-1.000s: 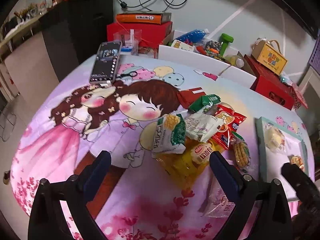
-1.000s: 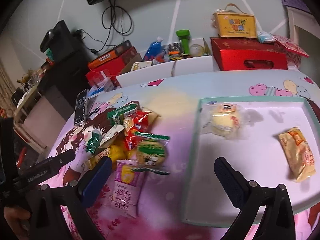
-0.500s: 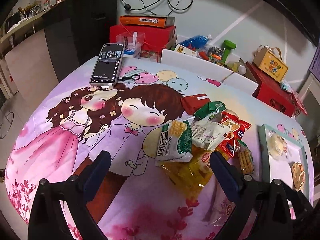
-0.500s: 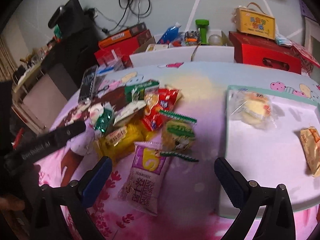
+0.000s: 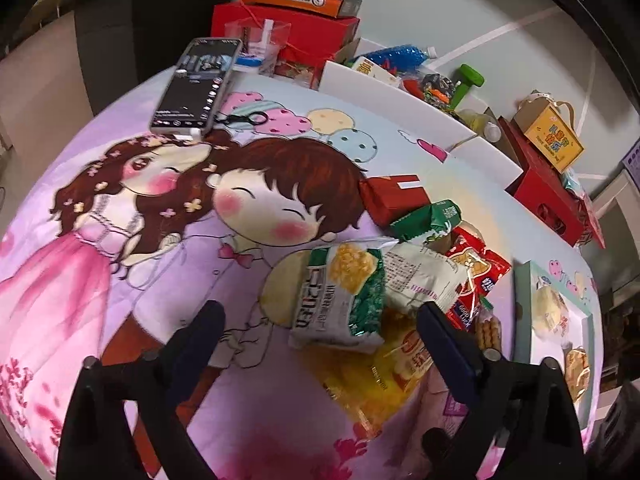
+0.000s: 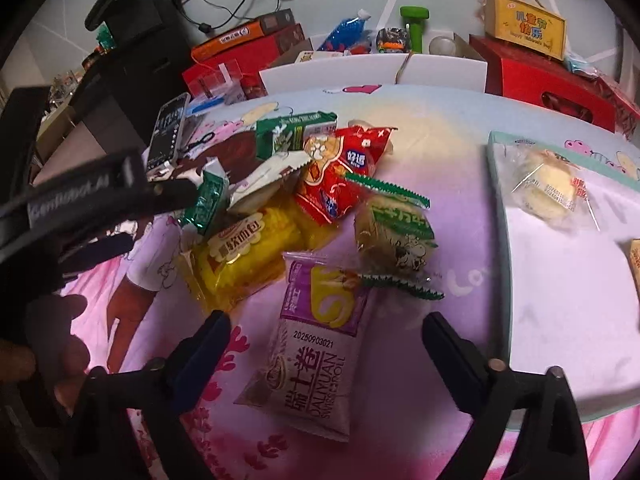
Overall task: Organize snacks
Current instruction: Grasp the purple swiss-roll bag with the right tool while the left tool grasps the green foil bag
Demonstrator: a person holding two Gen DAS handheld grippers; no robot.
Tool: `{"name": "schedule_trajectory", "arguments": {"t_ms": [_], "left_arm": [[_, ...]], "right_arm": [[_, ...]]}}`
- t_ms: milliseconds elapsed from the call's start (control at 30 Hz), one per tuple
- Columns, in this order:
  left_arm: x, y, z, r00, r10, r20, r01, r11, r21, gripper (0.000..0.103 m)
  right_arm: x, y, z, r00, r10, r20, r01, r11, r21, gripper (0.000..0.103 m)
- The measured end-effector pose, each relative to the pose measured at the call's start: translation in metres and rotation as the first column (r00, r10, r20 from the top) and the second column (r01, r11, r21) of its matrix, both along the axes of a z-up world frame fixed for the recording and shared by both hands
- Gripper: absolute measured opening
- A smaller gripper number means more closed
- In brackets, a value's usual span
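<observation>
A pile of snack packs lies on the cartoon-print tablecloth. My left gripper hangs over a green-and-white corn snack pack. Its jaws are closing, with the pack between them and the pads clear of it. My right gripper straddles a purple-and-white Swiss roll pack. Its jaws are closing too, without touching the pack. Beside these lie a yellow bread pack, a red pack and a green-edged cookie pack. A teal-rimmed white tray at the right holds a wrapped round pastry.
A phone lies at the table's far left. Red boxes, white bins and a yellow gift box stand behind the table's far edge. A hand holds the left tool at the left edge of the right wrist view.
Both grippers have sunk toward the pile. The right one swung left from the tray to over the Swiss roll pack. Both pairs of jaws have narrowed a little.
</observation>
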State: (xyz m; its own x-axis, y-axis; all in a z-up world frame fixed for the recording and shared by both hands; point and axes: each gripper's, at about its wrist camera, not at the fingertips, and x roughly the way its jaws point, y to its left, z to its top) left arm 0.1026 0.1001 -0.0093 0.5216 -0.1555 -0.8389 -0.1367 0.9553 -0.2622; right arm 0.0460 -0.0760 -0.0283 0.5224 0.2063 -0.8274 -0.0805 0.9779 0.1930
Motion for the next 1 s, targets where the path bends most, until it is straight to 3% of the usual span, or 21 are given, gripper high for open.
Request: {"name": "schedule_trajectory", "arguments": {"t_ms": [167,267,567,667,833,900,1000], "left_arm": [[0.015,-0.005,-0.009,1.0,-0.001,-0.019,0.0,1.0,-0.024,0.088],[0.023,-0.006,-0.02,0.999,-0.001,-0.051,-0.001,0.999,-0.049,0.071],[0.023,0.001,-0.028,0.998,0.024,-0.061,-0.03,0.995,-0.098,0.065],[0.022,0.003,-0.028,0.998,0.024,-0.064,-0.032,0.991,-0.13,0.058],[0.022,0.003,-0.027,0.998,0.024,-0.063,-0.032,0.991,-0.129,0.052],[0.022,0.002,-0.024,0.998,0.02,-0.053,-0.026,0.992,-0.121,0.043],[0.02,0.002,-0.019,0.999,0.015,-0.043,-0.019,0.994,-0.108,0.041]], "right_arm": [[0.0,-0.003,-0.004,1.0,-0.01,-0.018,0.01,1.0,0.004,0.082],[0.0,-0.003,-0.005,1.0,-0.003,-0.025,0.004,1.0,0.005,0.079],[0.004,-0.005,-0.01,0.998,0.014,-0.057,-0.011,0.999,0.05,0.052],[0.002,-0.004,-0.009,0.998,0.023,-0.05,-0.02,0.998,0.052,0.047],[0.0,-0.002,-0.007,0.999,0.02,-0.049,-0.017,0.998,0.056,0.043],[-0.001,-0.002,-0.005,0.999,0.019,-0.045,-0.017,0.999,0.052,0.043],[-0.002,-0.003,-0.003,0.999,0.018,-0.042,-0.016,0.999,0.052,0.042]]}}
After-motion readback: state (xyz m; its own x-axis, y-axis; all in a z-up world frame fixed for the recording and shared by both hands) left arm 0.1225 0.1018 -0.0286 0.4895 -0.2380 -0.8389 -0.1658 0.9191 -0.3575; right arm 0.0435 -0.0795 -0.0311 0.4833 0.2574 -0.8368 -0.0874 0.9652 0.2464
